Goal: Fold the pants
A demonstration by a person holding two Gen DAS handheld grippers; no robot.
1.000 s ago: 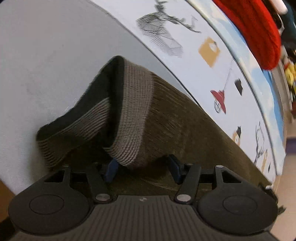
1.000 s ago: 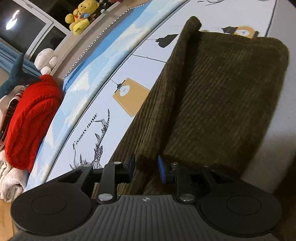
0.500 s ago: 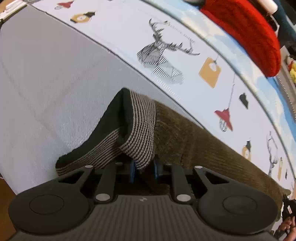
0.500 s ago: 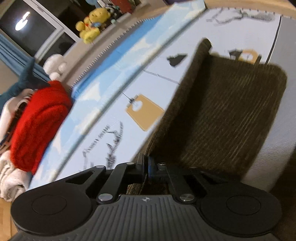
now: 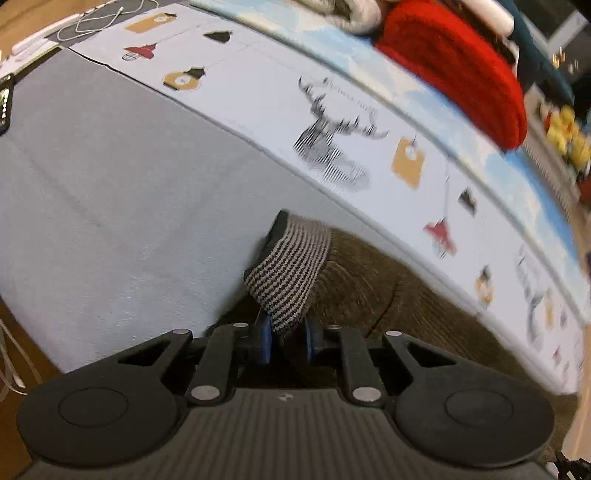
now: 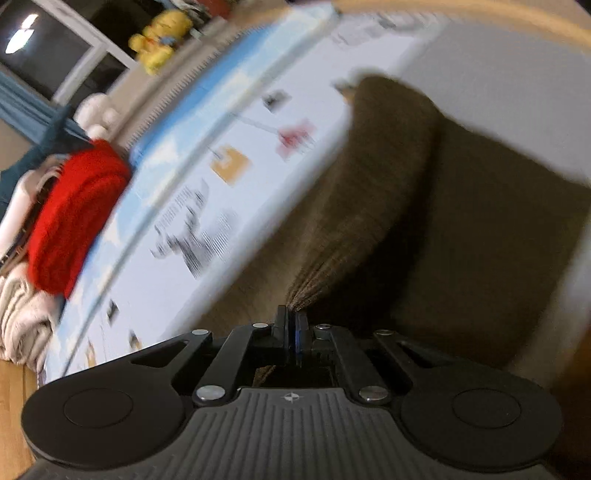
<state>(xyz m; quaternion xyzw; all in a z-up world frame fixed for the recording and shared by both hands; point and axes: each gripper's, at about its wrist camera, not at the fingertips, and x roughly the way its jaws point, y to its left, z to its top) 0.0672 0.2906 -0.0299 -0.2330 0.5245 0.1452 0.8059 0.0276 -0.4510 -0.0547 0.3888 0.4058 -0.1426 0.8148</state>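
Observation:
Brown corduroy pants (image 5: 388, 291) lie on a grey sheet (image 5: 110, 184) beside a printed cloth (image 5: 258, 96). Their striped knit waistband (image 5: 291, 273) stands lifted off the sheet, pinched between the blue pads of my left gripper (image 5: 288, 332), whose jaws are still closing on it. In the right wrist view the pants (image 6: 461, 221) are raised into a long fold. My right gripper (image 6: 291, 325) is shut tight on a gathered edge of the brown fabric, which fans out from its fingertips.
A red knit garment (image 5: 454, 66) and pale folded cloths (image 6: 22, 317) are piled at the far side of the printed cloth. A yellow plush toy (image 6: 162, 37) sits on a ledge beyond. A phone (image 5: 3, 107) and white cable (image 5: 99, 22) lie at the far left.
Both grippers closed on the pants and rose, lifting the waistband and the brown edge off the sheet. The right one swept sideways fast, blurring its view.

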